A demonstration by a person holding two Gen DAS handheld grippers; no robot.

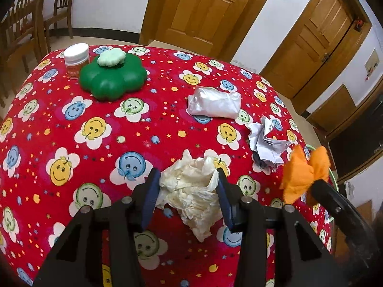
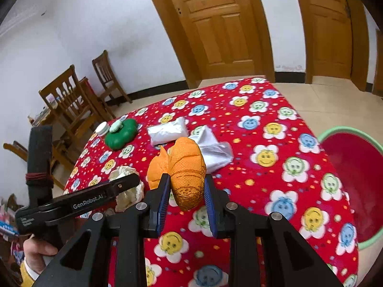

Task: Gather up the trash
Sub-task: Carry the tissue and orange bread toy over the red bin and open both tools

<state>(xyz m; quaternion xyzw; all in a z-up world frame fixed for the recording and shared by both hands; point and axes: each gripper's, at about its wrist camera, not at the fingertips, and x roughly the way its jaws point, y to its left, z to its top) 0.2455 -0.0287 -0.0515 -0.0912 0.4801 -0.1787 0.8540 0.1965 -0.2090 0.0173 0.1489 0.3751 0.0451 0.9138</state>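
Both claws on trash over counter [image 1: 71, 124]
R claw [image 2: 186, 189] clamps orange cloth wad [image 2: 184, 167]; L claw [image 1: 189, 186] half-open, pads touching cream tissue wad [image 1: 191, 191].

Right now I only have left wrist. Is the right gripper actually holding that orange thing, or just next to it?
Observer: Holding. In the right wrist view, both pads of the right gripper press on the orange cloth wad.
Operator: Where's the bin?
Observer: A red basin with a green rim sits low beside the table, on the right of that view.
Operator: What's carrying the left gripper?
Observer: A hand with a yellow sleeve grips its handle, lower left of the right wrist view.
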